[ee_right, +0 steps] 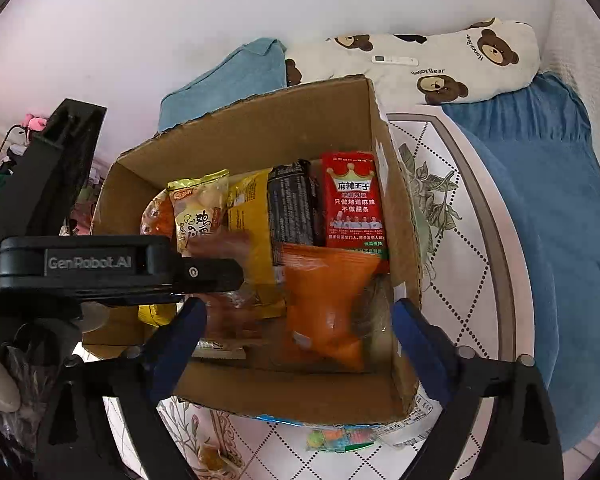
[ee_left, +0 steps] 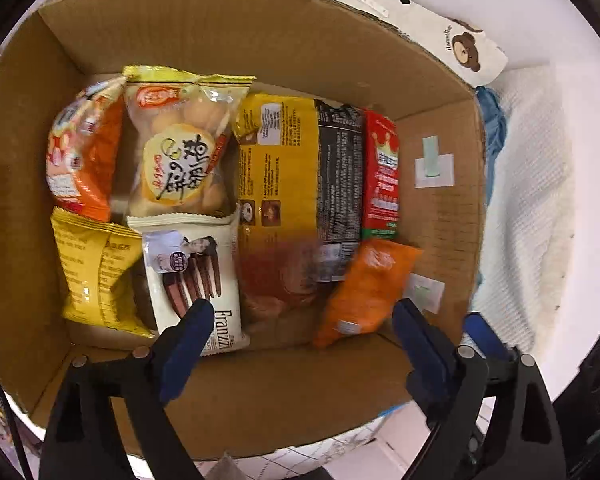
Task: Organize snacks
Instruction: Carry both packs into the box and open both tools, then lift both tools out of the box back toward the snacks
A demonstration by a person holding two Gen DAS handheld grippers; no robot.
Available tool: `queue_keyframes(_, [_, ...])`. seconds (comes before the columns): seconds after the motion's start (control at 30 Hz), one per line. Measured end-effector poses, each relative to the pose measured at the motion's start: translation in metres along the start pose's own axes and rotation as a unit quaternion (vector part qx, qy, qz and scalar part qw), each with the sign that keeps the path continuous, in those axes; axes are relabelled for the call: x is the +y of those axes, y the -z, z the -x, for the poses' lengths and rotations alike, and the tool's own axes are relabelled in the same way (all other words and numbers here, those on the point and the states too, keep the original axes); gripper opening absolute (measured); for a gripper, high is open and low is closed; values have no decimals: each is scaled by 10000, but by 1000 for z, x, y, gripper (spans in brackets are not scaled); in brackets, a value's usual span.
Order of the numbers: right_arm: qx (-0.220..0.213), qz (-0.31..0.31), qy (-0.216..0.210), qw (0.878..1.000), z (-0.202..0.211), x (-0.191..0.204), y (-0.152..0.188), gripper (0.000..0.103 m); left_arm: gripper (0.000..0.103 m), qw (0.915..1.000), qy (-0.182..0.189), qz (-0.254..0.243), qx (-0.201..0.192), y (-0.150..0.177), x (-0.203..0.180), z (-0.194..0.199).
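1. Left wrist view: the left gripper (ee_left: 304, 320) hangs over the open box (ee_left: 260, 40), its blue fingers (ee_left: 190, 334) spread wide and holding nothing. Snacks fill the floor ahead of it. Far ahead to the left stand an orange-white bag (ee_left: 86, 160) and a bag of egg cakes (ee_left: 182, 148). Nearer on the left lie a small yellow pack (ee_left: 96, 276) and a Franzzi wafer pack (ee_left: 188, 276), the latter just under the left fingertip. Straight ahead lies a big yellow-and-black pack (ee_left: 296, 184), with a red pack (ee_left: 382, 176) just right of it. An orange bag (ee_left: 364, 292), blurred, sits near the right fingertip.

2. Right wrist view: the right gripper (ee_right: 296, 320) also has its fingers parted and empty, above the near end of the box (ee_right: 284, 128). The orange bag (ee_right: 328, 304) lies blurred between the fingertips and below them; whether it is moving or settled, I cannot tell. The red pack (ee_right: 354, 200) stands beyond it. The left tool's body (ee_right: 92, 268) crosses in from the left, close by.

3. Risks, as I judge them: the orange bag looks loosely placed and may slump onto its neighbours. With both tools over one box, they may collide, or a finger may snag the box wall on a hasty reach.
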State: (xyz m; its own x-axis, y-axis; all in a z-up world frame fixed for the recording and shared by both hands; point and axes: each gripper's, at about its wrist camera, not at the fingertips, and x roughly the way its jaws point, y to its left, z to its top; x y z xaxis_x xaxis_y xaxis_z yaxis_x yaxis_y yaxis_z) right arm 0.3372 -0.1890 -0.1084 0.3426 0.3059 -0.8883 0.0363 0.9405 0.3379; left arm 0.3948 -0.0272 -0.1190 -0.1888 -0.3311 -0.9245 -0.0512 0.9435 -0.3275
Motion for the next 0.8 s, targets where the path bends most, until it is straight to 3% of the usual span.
queue_keyframes(0.2, [101, 223, 407, 9989, -1, 5, 2, 97, 91, 9997, -172, -75, -124, 6, 0, 4])
queue_keyframes(0.5, [219, 298, 608, 9975, 4, 8, 8, 97, 91, 9957, -695, -177, -588, 28, 10, 21])
queue_keyframes(0.8, [204, 475, 676, 9964, 12, 19, 18, 97, 91, 9913, -947, -219, -885, 57, 31, 30])
